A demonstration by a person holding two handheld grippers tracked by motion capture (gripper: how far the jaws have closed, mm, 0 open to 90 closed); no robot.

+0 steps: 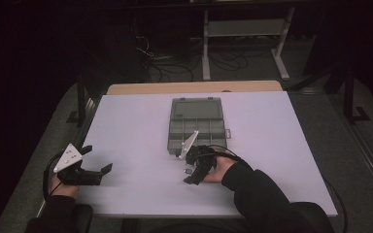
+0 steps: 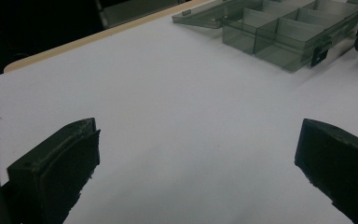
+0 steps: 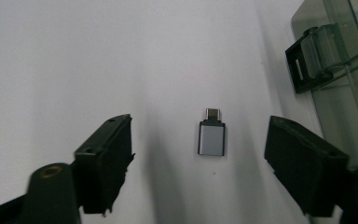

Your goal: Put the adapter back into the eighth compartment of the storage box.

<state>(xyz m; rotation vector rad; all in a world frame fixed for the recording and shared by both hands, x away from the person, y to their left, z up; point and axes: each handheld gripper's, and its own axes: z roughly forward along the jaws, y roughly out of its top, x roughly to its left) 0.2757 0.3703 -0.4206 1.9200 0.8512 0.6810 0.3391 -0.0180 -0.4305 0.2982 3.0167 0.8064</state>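
The white table (image 1: 141,121) offers broad bare surface on its left half, where the left gripper (image 1: 97,160) hovers near the left edge with jaws spread wide and nothing between them. A clear compartment box (image 1: 196,127), lid open, lies at mid-table, its black latch (image 3: 307,65) close beside the right gripper (image 3: 200,154). That gripper hovers with jaws apart, straddling a small silver adapter (image 3: 211,138) that lies flat on the table just in front of the box, its long axis parallel to the jaws and its plug end pointing away from the gripper.
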